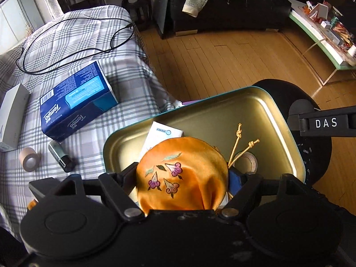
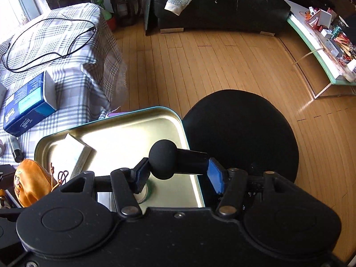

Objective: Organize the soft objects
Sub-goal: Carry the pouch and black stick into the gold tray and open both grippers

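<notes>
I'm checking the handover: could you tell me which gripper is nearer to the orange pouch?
Left. The left gripper has the orange pouch between its fingers; the right gripper is off to its side, holding a black microphone.

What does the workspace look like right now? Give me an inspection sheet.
Surface: plaid cloth; black round stool beside it.
Job's things: orange embroidered pouch over gold tin; tin holds white carton, whitish tape roll.
Clutter: Tempo tissue pack, beige tape roll, dark cylinder, white box.
Grippers: left gripper straddles pouch, grip unclear; right gripper clamps black ball-ended bar.
Cables: black cable looped on cloth.
Surroundings: wooden floor, black sofa, cluttered glass table.
</notes>
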The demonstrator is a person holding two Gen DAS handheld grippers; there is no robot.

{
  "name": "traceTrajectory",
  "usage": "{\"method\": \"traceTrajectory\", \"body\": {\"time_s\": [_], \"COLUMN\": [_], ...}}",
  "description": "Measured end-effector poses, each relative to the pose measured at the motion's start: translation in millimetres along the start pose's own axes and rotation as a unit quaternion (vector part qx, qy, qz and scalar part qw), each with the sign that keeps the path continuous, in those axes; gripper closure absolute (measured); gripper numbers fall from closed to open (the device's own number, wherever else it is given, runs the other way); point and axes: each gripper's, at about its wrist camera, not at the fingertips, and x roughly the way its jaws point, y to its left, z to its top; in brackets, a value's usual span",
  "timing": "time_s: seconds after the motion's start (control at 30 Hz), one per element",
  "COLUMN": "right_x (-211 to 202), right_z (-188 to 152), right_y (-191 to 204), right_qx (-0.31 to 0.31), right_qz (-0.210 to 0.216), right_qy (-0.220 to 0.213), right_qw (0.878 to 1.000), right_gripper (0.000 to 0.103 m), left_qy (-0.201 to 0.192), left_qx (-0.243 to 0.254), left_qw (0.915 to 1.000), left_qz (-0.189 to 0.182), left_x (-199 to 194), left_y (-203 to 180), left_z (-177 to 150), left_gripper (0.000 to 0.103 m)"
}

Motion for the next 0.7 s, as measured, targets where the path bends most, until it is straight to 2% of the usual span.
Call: {"method": "traceTrajectory", "body": {"time_s": [0.17, 0.7], "right_x": [1.2, -6.7], "right_z": [1.3, 2.8], "right_y": [0.2, 15.7], "right_qx": [0.0, -0.028], "right_qz": [0.005, 0.036], "right_qy": [-0.002, -0.015], "right_qw": [1.0, 0.999], "right_gripper": [0.049, 0.047], "left_qy": [0.005, 0.012], "left_qx": [-0.002, -0.005], "left_qw": [1.0, 0.999], "left_qz": [0.005, 0.043], "left_x": [8.9, 10.7], "left_y": [-0.6, 27.4], "left_z": [-4.8, -29.5], "left_gripper": [0.016, 0.011]}}
